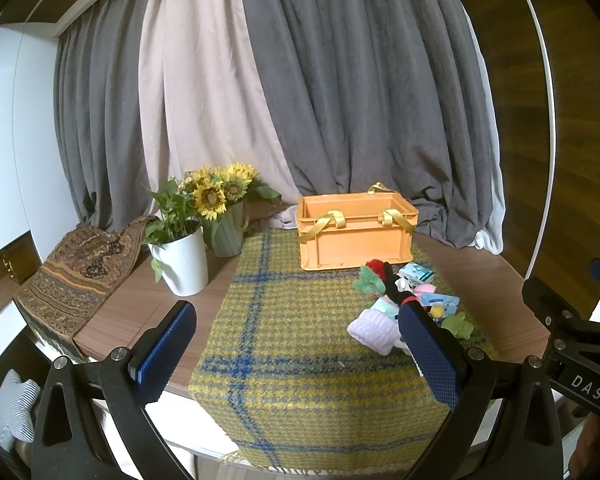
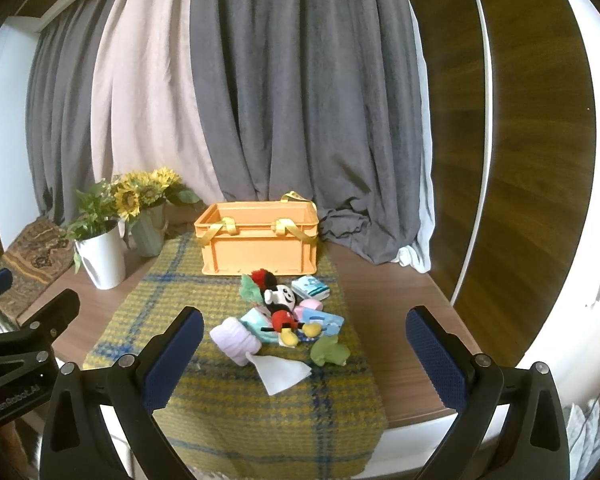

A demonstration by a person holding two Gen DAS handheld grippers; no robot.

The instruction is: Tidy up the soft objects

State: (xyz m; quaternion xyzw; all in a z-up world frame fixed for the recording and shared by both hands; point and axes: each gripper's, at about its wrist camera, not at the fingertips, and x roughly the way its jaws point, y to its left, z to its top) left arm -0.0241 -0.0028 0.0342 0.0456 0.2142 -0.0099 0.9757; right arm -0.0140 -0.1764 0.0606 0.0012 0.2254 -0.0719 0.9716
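1. The only writing I can read is on my own rig: "DAS" in white on the black body of my right claw seen from the left wrist view, and "GenRobot.AI" on the black body of my left claw seen from the right wrist view.
2. My left claw [image 1: 296, 344] stands wide apart, blue pads holding nothing; my right claw [image 2: 304, 346] is spread the same, empty.
3. The heap of soft toys and folded cloths [image 2: 284, 316] lies on the yellow-and-blue checked woven runner [image 2: 228, 400], just in front of the orange plastic crate with yellow strap handles [image 2: 258, 246].
4. In the heap I see one black-and-red mouse plush [image 2: 280, 308], one lilac knitted roll [image 2: 236, 340], one white cloth [image 2: 282, 372] and two green plush pieces [image 2: 328, 352].
5. From the left wrist, my own right pad [image 1: 430, 354] hides part of the heap.
6. Left of the runner, on the brown wooden bench [image 1: 148, 304], stand two pots: a white ribbed pot of green leaves [image 1: 182, 262] and a green pot of sunflowers [image 1: 228, 236]. One patterned brown cloth [image 1: 76, 276] drapes the bench's left edge.
7. Grey and beige curtains [image 2: 260, 100] hang behind.
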